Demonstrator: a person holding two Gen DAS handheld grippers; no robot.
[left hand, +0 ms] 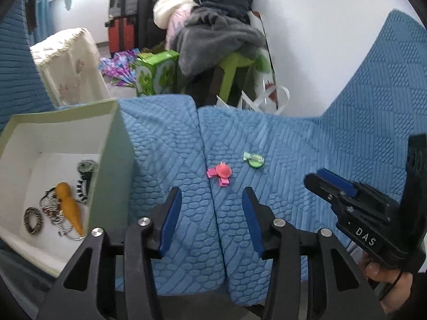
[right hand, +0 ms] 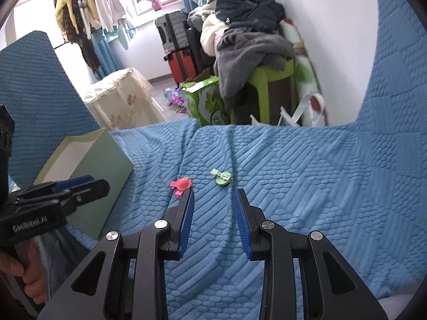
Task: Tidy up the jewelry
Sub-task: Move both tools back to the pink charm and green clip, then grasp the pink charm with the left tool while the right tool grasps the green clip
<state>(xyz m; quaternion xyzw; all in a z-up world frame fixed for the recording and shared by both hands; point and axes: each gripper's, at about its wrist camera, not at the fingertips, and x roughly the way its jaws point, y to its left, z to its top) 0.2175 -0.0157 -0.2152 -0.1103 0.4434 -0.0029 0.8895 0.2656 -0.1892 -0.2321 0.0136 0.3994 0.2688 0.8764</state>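
Observation:
A pink hair clip (left hand: 221,174) and a green clip (left hand: 254,159) lie on the blue quilted sofa seat (left hand: 307,154). They also show in the right wrist view as the pink clip (right hand: 181,185) and the green clip (right hand: 222,177). An open pale green box (left hand: 110,144) on the left holds a patterned ring (left hand: 33,220), a chain (left hand: 57,213), an orange piece (left hand: 70,206) and a dark bracelet (left hand: 86,170). My left gripper (left hand: 212,193) is open and empty, short of the pink clip. My right gripper (right hand: 214,194) is open and empty, just short of both clips.
The box (right hand: 88,165) stands left of the clips in the right wrist view. Beyond the sofa edge are a green carton (left hand: 156,73), a green stool (left hand: 234,72) piled with clothes, suitcases (left hand: 125,16) and a cream covered basket (left hand: 69,64). The sofa back (left hand: 381,85) rises on the right.

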